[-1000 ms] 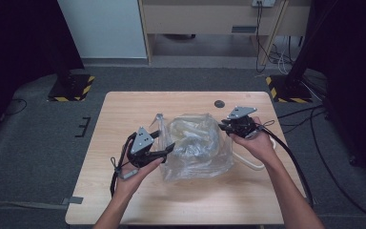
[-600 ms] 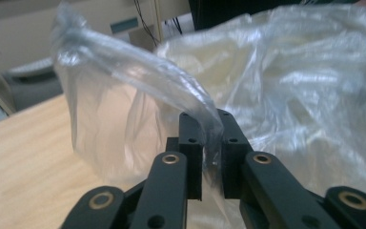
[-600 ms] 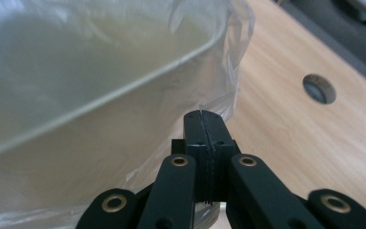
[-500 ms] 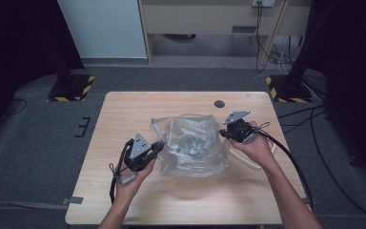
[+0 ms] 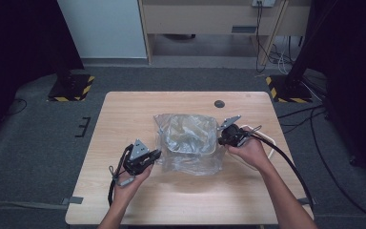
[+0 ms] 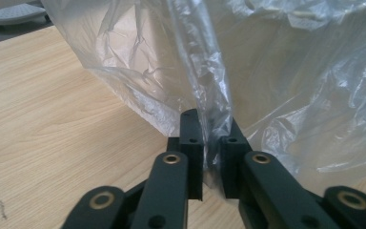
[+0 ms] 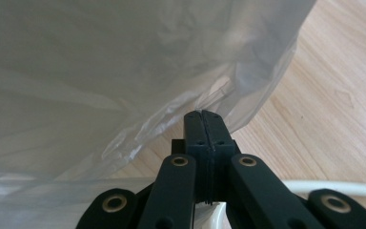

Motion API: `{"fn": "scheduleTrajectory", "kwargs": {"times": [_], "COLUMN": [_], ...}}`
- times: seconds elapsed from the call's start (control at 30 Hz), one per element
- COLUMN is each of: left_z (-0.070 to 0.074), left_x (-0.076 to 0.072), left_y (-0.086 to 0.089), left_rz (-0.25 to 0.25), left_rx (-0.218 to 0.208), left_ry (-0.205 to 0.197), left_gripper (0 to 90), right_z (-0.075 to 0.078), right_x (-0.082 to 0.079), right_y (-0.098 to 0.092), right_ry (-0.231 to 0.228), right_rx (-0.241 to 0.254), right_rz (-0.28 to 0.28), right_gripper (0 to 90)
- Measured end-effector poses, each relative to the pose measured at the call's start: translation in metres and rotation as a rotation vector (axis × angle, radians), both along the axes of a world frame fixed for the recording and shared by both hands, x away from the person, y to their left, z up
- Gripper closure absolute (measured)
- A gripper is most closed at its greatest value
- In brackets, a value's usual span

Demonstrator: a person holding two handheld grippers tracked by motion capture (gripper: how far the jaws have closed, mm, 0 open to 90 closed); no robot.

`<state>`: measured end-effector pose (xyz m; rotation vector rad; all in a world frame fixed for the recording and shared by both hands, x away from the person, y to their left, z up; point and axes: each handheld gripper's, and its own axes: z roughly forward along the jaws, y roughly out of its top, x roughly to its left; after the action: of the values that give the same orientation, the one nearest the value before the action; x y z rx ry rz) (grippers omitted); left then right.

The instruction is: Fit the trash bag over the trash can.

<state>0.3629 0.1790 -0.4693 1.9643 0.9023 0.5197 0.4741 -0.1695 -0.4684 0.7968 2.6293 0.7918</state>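
A clear crumpled plastic bag (image 5: 188,143) lies in the middle of the wooden table (image 5: 138,114). My left gripper (image 5: 158,153) is at the bag's near left corner. Its jaws have just been closing, and in the left gripper view a fold of the bag (image 6: 290,86) is pinched between the left gripper (image 6: 212,129) pads. My right gripper (image 5: 220,138) is at the bag's right edge. In the right gripper view the right gripper (image 7: 204,117) has its jaws pressed together on the rim of the bag (image 7: 100,71).
A white cable (image 5: 271,148) loops on the table beside my right hand, and this white cable (image 7: 333,188) also shows behind the right jaws. A small dark disc (image 5: 219,103) lies near the far edge. Yellow-and-black stand bases (image 5: 71,88) flank the table.
Both hands have come down towards the table and the bag has sunk and flattened with them. The left jaws closed onto the bag's corner.
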Motion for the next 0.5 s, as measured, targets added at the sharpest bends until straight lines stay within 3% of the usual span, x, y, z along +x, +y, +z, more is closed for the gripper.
{"fn": "scheduleTrajectory", "kwargs": {"times": [0.17,0.3,0.4,0.5], "left_z": [0.007,0.014,0.022,0.034], "left_x": [-0.002,-0.003,-0.006,-0.007], "left_y": [0.0,0.001,0.0,-0.001], "left_rz": [0.017,0.038,0.035,0.036], "left_rx": [-0.008,-0.013,-0.008,-0.015], "left_ry": [-0.047,-0.076,-0.112,-0.146], "left_gripper": [74.5,49.8,37.2,30.3], "right_z": [0.005,0.009,0.011,0.012], "right_x": [-0.001,-0.003,-0.004,-0.005], "right_y": [-0.002,-0.004,-0.004,-0.004], "right_ry": [-0.021,-0.035,-0.048,-0.059], "right_rx": [0.023,0.027,0.029,0.03], "right_rz": [-0.004,-0.008,-0.003,-0.004], "right_gripper": [90.0,90.0,90.0,89.4]}}
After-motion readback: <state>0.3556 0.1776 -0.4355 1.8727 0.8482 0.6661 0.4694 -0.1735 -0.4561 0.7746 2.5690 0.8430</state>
